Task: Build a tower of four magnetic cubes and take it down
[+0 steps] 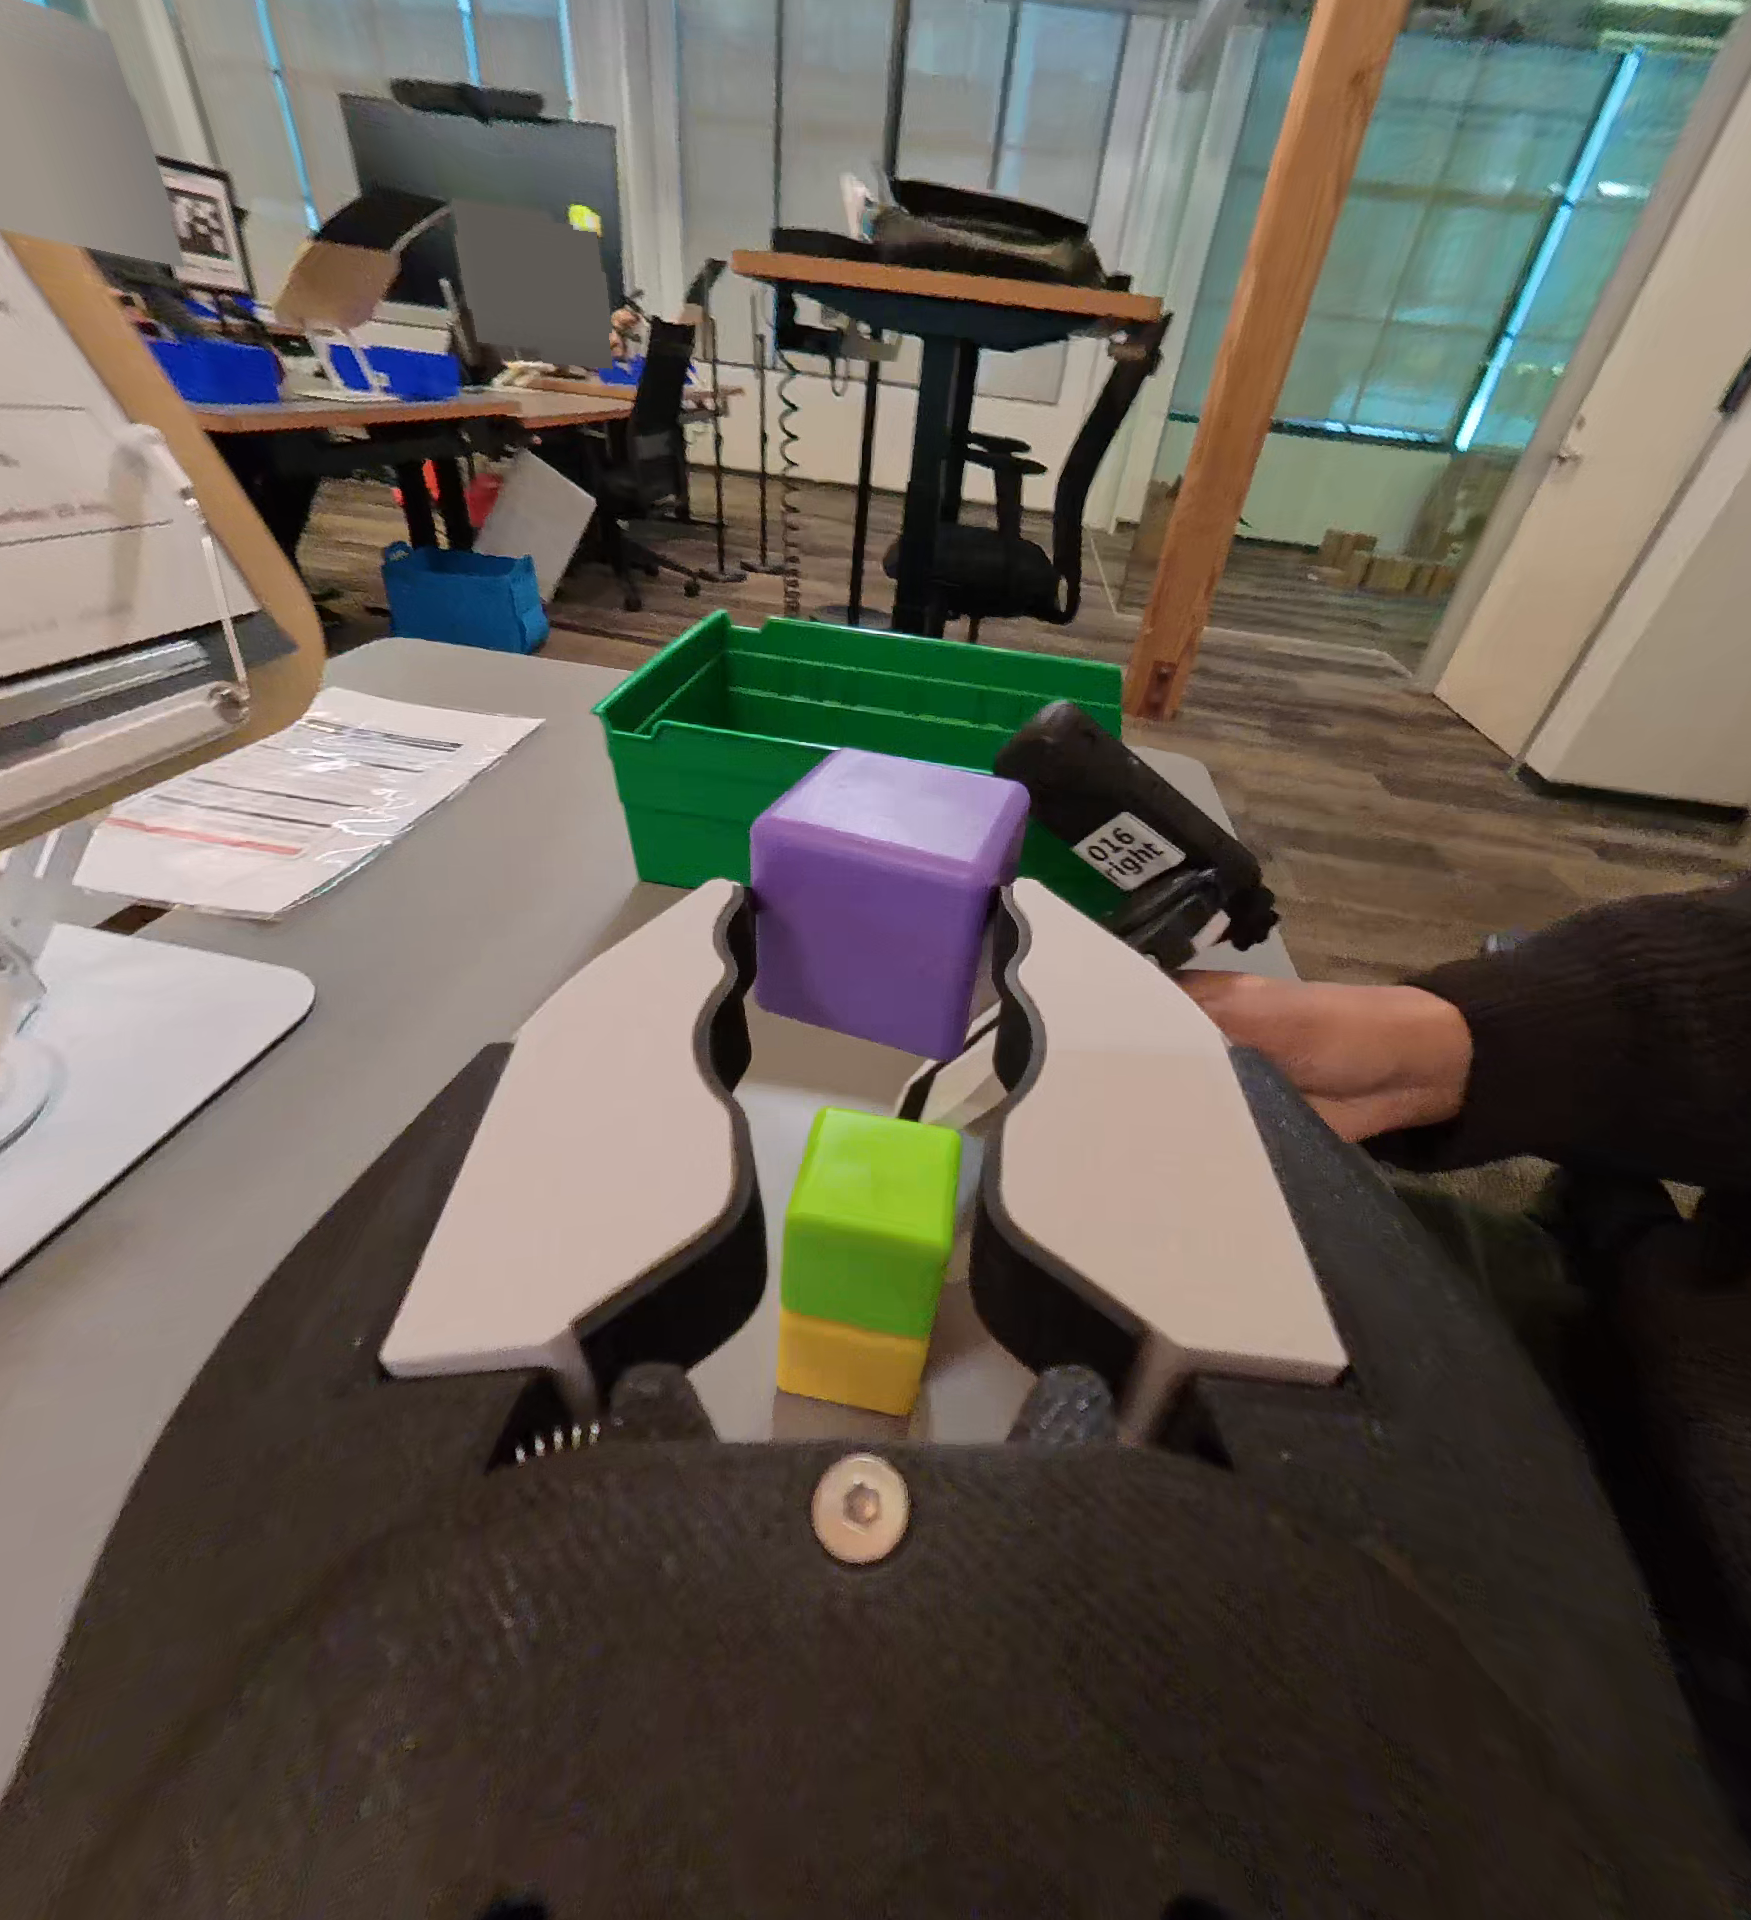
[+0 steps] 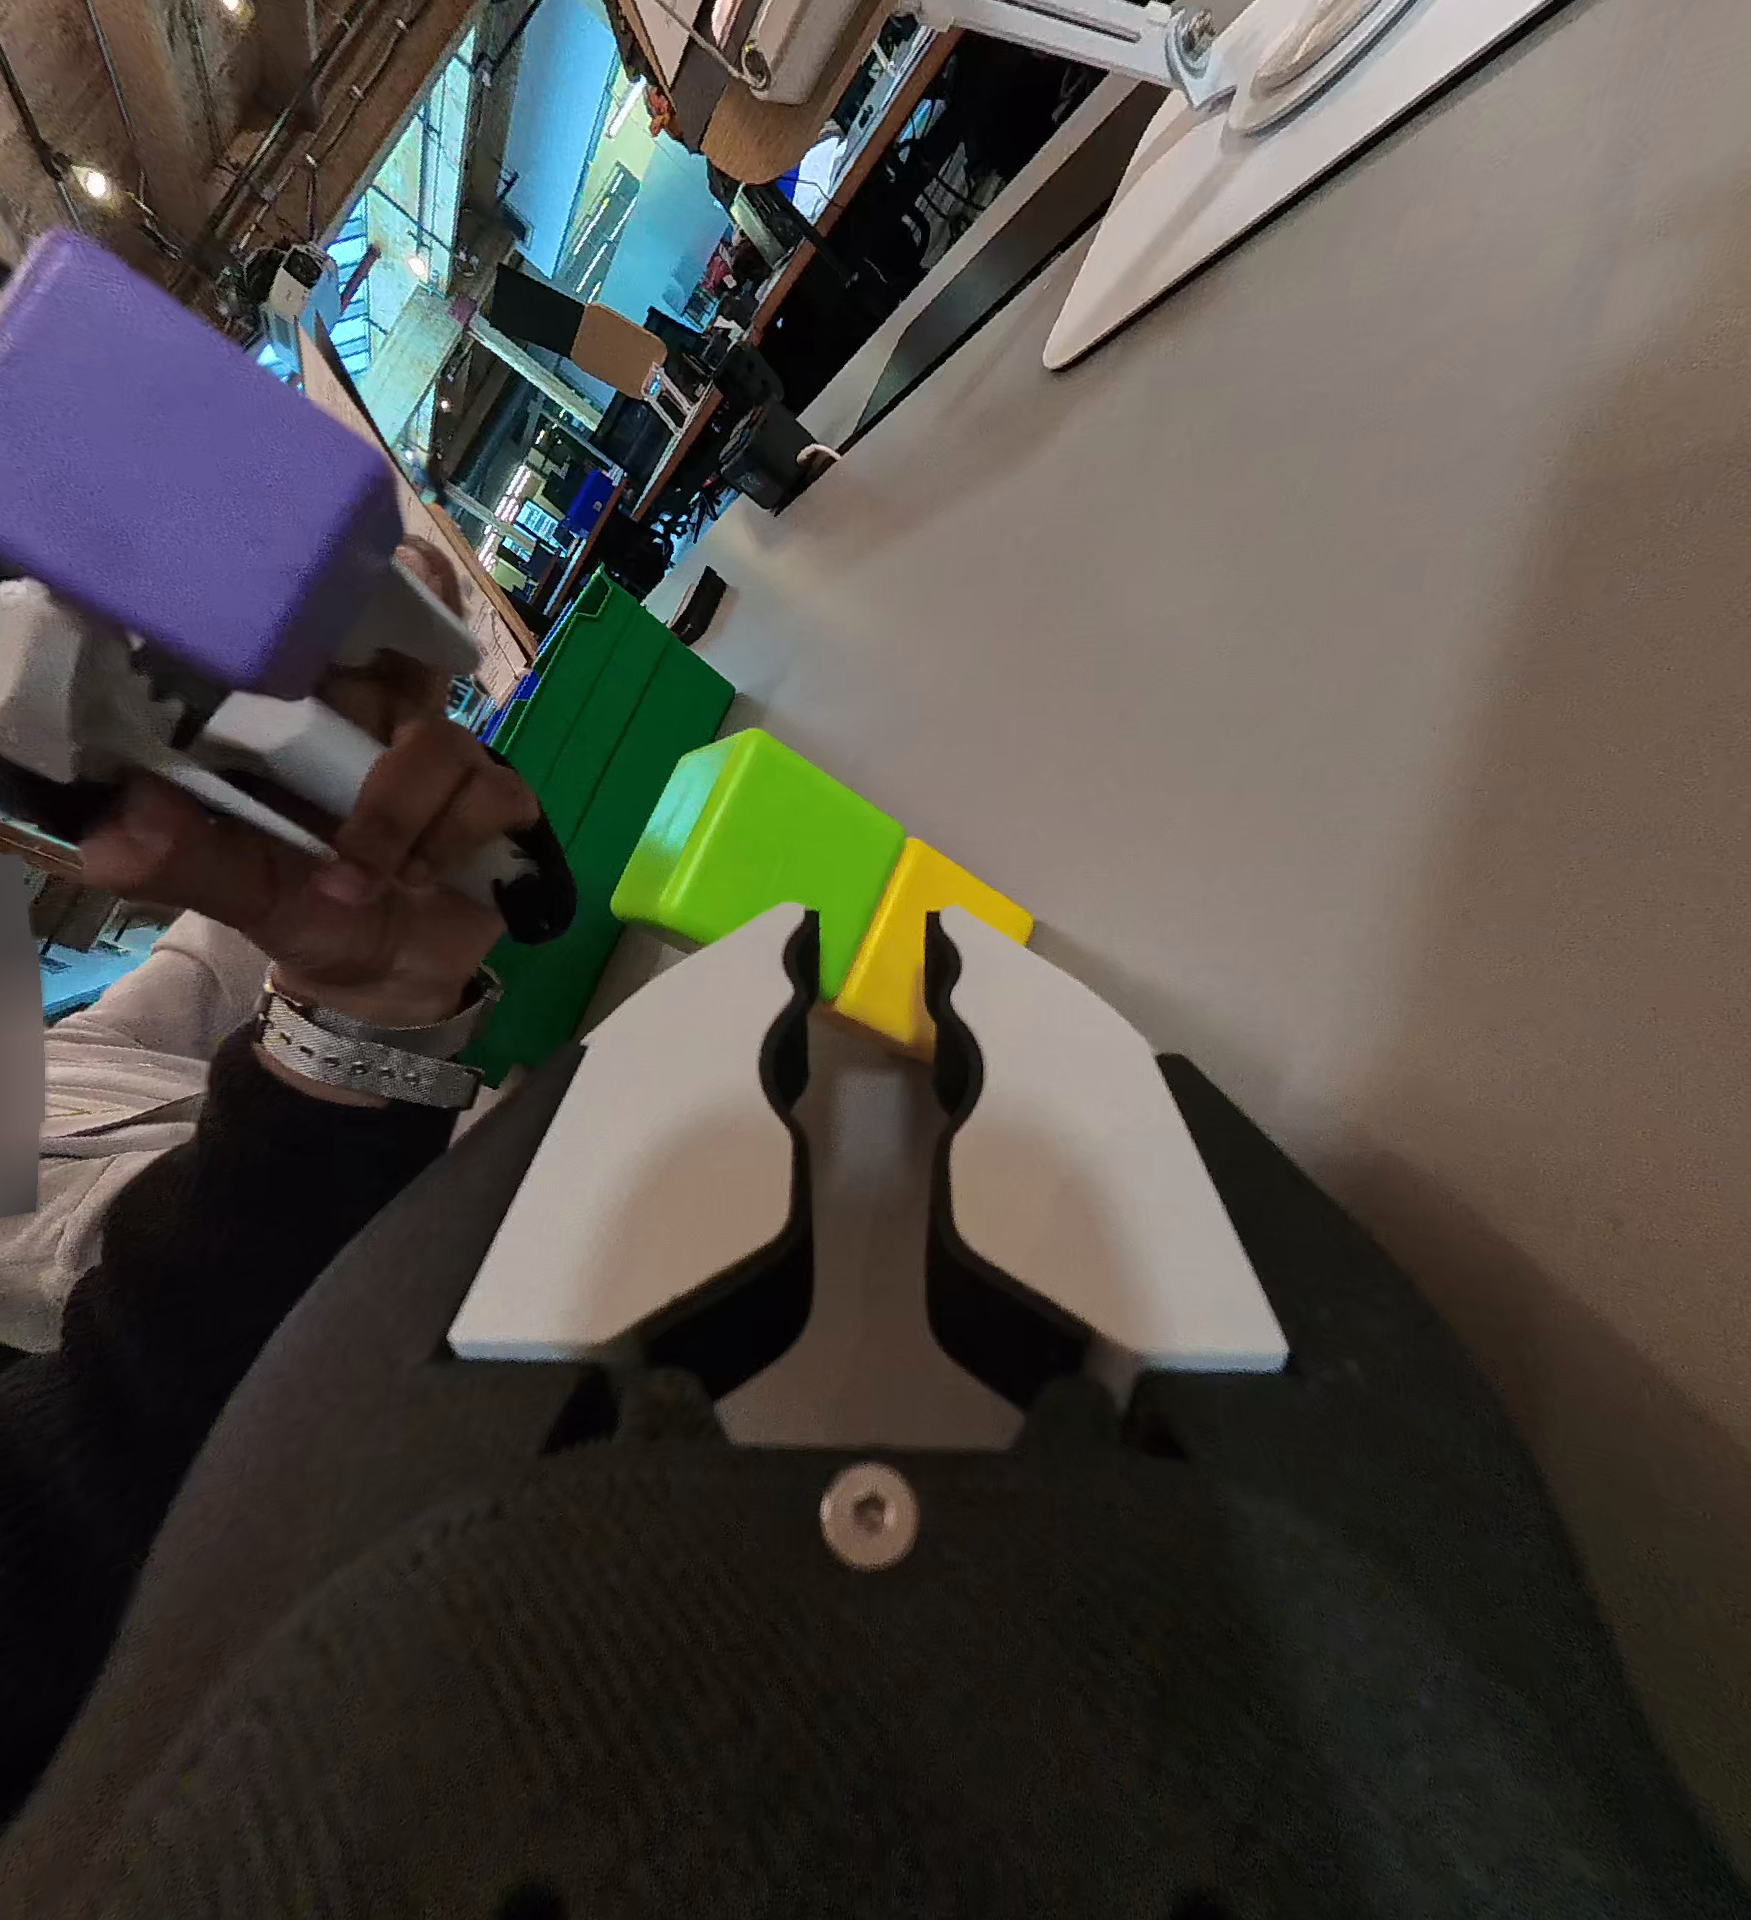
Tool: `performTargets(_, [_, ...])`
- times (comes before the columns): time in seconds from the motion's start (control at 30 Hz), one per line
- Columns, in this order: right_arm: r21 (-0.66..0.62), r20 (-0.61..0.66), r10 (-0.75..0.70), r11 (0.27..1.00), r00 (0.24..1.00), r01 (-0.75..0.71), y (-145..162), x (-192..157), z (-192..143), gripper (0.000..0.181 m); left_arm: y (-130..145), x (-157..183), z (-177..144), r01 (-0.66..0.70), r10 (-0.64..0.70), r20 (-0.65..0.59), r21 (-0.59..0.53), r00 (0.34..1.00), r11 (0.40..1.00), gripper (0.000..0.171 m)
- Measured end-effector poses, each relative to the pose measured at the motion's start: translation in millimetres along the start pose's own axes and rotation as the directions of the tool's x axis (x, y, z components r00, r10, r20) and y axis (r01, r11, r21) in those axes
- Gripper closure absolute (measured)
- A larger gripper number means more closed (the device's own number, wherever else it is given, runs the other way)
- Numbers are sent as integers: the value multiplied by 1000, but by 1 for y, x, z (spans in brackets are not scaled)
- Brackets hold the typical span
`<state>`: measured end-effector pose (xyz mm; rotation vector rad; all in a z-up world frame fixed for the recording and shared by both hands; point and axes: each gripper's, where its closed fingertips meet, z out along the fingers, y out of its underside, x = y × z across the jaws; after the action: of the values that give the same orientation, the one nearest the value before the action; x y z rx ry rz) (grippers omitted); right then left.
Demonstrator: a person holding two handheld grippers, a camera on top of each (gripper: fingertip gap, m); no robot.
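Open-plan office w/ desks, chairs and big windows behind; up front a grey counter carrying the action. Left claw is clenched on a big purple plastic cube, pads pressed to its two sides, cube held up in the air, clear of the counter. Directly below it, seen thru the gap between the fingers: a lime-green plastic cube sitting square on top of a smaller yellow plastic cube, so a two-high stack is already standing. Purple one isn't touching the stack, there's visible air btwn them. Behind sits a green plastic bin; its contents, if any, can't be seen from here.

Right claw comes in low from the side, camera rolled over, fingers parted w/ nothing between the pads, released, tips just beside the green/yellow join; can't tell if they touch. A hand in a dark sleeve grips its handle.

Off left: white monitor stand base and a sleeved paper sheet.
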<state>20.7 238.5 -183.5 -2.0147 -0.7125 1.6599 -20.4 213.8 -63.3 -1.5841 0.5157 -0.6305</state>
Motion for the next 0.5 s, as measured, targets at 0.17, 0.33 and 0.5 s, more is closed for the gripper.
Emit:
performTargets(0.17, [-7, 4, 8, 1000, 1000, -7, 1, 0, 0, 162, -5, -11, -2, 98, -101, 19, 139, 995, 985, 126])
performTargets(0.33, [3, 6, 26, 1000, 1000, -26, 0, 1, -1, 162, 15, -6, 12, 42, -45, 64, 51, 997, 998, 126])
performTargets(0.5, [16, 1, 36, 999, 999, -36, -3, 4, -4, 162, 20, 1, 13, 55, -61, 88, 66, 994, 996, 127])
